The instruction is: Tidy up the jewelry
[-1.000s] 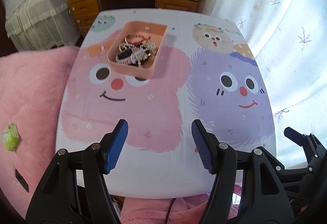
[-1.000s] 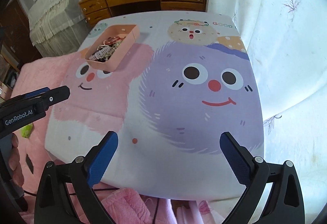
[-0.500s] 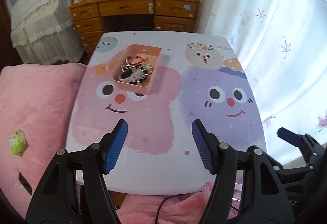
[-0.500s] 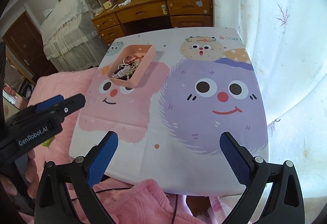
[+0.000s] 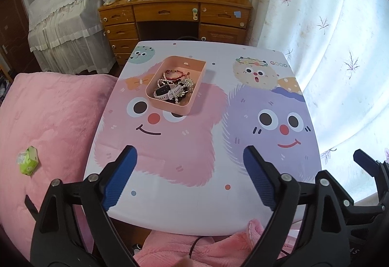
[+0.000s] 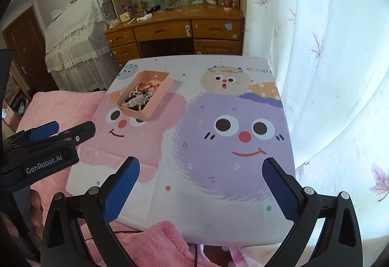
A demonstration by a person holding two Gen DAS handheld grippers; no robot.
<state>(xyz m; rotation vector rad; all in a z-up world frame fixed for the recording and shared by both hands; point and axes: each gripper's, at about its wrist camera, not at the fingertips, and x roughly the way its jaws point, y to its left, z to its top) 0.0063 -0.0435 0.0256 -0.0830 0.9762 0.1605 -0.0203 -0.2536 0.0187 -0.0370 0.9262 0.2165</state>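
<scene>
A pink tray (image 5: pixel 192 99) sits on the cartoon-printed table (image 5: pixel 201 206), left of centre. It holds a heap of jewelry (image 5: pixel 173 87): a white watch, pearl strings, a red bracelet. The tray also shows in the right wrist view (image 6: pixel 155 106) with the jewelry (image 6: pixel 139 96) in it. My left gripper (image 5: pixel 190 157) is open and empty, held above the table's near edge, well short of the tray. My right gripper (image 6: pixel 200 167) is open and empty, above the near right part of the table. The left gripper shows at the left of the right wrist view (image 6: pixel 60 129).
A pink quilt (image 5: pixel 48 121) lies left of the table with a small green packet (image 5: pixel 28 161) on it. A wooden desk (image 5: pixel 175 13) stands behind the table. White curtains (image 5: pixel 340 35) hang along the right. A covered bed (image 5: pixel 65 13) is at the back left.
Both grippers have pulled back and risen away from the table, so the tray looks smaller and farther. Both stay open and empty.
</scene>
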